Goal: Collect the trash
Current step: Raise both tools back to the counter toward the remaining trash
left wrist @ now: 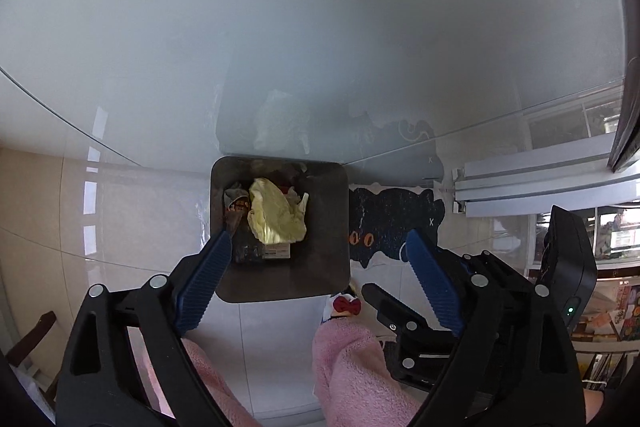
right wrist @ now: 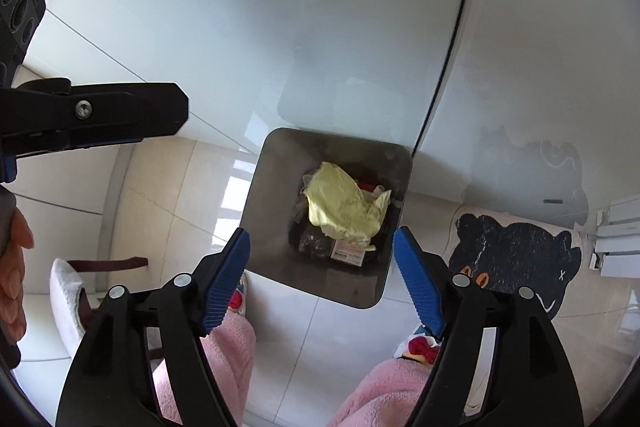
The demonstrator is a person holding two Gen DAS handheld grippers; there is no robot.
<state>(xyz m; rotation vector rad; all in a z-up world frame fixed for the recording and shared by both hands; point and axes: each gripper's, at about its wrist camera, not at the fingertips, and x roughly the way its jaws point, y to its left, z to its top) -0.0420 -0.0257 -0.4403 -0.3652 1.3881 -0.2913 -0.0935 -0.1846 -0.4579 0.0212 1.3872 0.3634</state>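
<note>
A dark square trash bin [left wrist: 328,227] [right wrist: 272,227] stands on the tiled floor against a white wall. Inside it lies a crumpled pale yellow wrapper [left wrist: 276,215] [right wrist: 344,211] on top of other wrappers and a small printed box [left wrist: 276,251] [right wrist: 347,251]. My left gripper [left wrist: 320,243] hangs above the bin, open, nothing between its blue fingers [left wrist: 208,275]. My right gripper [right wrist: 322,241] also hangs over the bin, open and empty. In the left wrist view the right gripper's body [left wrist: 404,311] shows at lower right; in the right wrist view the left gripper's arm [right wrist: 100,115] shows at left.
A black cat-shaped floor mat [left wrist: 396,227] [right wrist: 516,255] lies to the right of the bin. A person's pink fleece legs [left wrist: 352,363] [right wrist: 232,355] and slippers with a red bow [left wrist: 347,305] [right wrist: 420,347] stand just before the bin. A hand [right wrist: 12,267] shows at left.
</note>
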